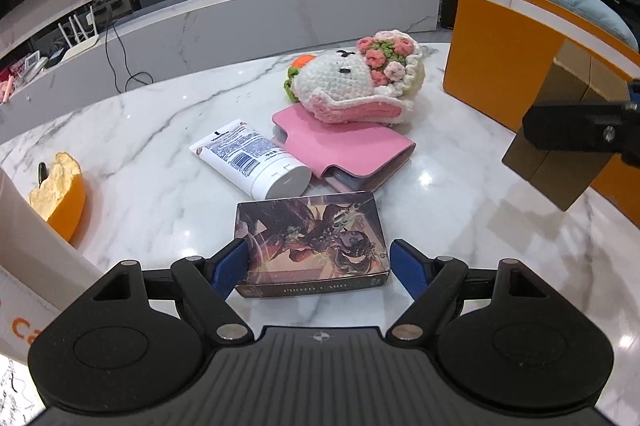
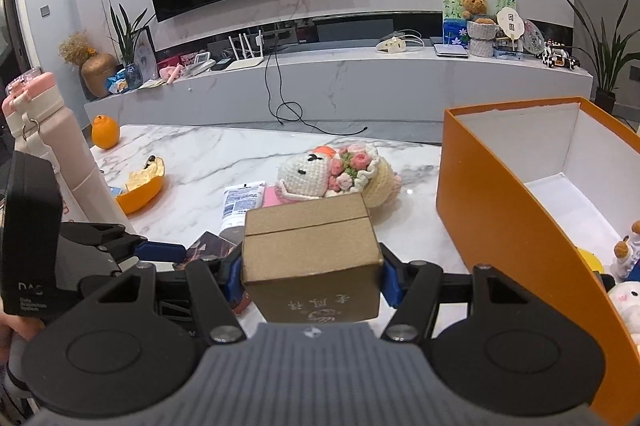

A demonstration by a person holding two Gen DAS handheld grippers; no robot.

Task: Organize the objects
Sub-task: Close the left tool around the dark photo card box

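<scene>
The right gripper (image 2: 312, 276) pinches a small brown cardboard box (image 2: 310, 254) between its blue pads, lifted off the white marble table (image 2: 208, 162) just left of the large open orange storage box (image 2: 500, 210). That bin already holds a few soft toys (image 2: 628, 290) in its white interior, so part of the sorting looks done. The left gripper (image 1: 318, 268) stands spread around a dark illustrated photo-card box (image 1: 312, 238) lying flat on the table; its pads flank the box and appear not to squeeze it. Left on the table are a white squeeze tube (image 1: 252, 162), a pink card wallet (image 1: 348, 154) and a crocheted white bunny with pink flowers (image 1: 352, 78) resting on it
</scene>
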